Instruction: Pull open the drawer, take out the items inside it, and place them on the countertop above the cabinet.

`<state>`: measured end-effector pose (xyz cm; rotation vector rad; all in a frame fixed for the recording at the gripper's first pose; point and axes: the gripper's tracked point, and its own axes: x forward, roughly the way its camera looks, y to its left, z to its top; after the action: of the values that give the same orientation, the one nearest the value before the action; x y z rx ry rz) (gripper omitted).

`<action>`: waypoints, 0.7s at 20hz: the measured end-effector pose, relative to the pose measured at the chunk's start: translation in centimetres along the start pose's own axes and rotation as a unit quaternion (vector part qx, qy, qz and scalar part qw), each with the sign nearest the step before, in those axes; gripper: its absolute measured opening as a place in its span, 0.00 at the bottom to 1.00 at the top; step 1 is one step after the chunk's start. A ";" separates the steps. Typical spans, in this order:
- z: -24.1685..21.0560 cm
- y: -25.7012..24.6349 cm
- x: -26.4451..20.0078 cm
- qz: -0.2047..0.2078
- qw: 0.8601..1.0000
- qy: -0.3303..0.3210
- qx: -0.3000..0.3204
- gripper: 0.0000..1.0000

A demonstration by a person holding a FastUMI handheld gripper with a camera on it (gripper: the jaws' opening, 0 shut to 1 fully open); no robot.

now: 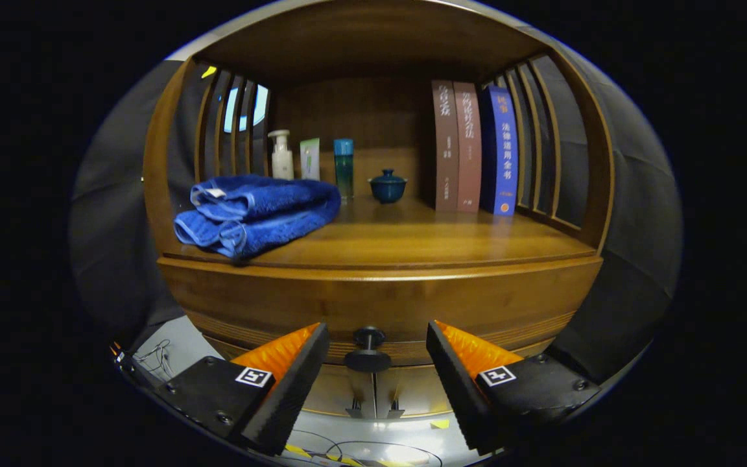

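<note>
My claw (377, 363) is spread, fingers either side of the drawer knob (368, 350) without touching it. The knob looks small, hard and smooth on a stiff wooden drawer front (380, 305) under the countertop (412, 243); I should pinch its narrow stem and pull straight toward me.

Drawer (380, 305) contents hidden (front closed); book (445, 146) spine text too small.

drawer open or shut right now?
Shut. The drawer front sits flush under the countertop, with no gap showing its inside. The tongs are open, fingers either side of the knob, not pressing it.
</note>
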<state>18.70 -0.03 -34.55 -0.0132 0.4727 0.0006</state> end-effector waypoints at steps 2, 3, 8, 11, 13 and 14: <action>-1.1 0.1 1.0 -0.002 1.000 0.017 -0.001 0.95; -1.6 -0.1 1.2 -0.007 1.000 0.025 -0.002 0.90; -2.1 0.6 1.5 -0.007 1.000 0.029 -0.007 0.46; -2.2 0.6 1.7 -0.005 0.999 0.031 -0.012 0.37; -2.3 0.5 1.4 -0.007 0.999 0.037 -0.011 0.37; -2.3 0.5 1.2 -0.006 0.999 0.038 -0.007 0.38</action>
<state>18.69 0.44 -37.18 -0.0299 0.5491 -0.0088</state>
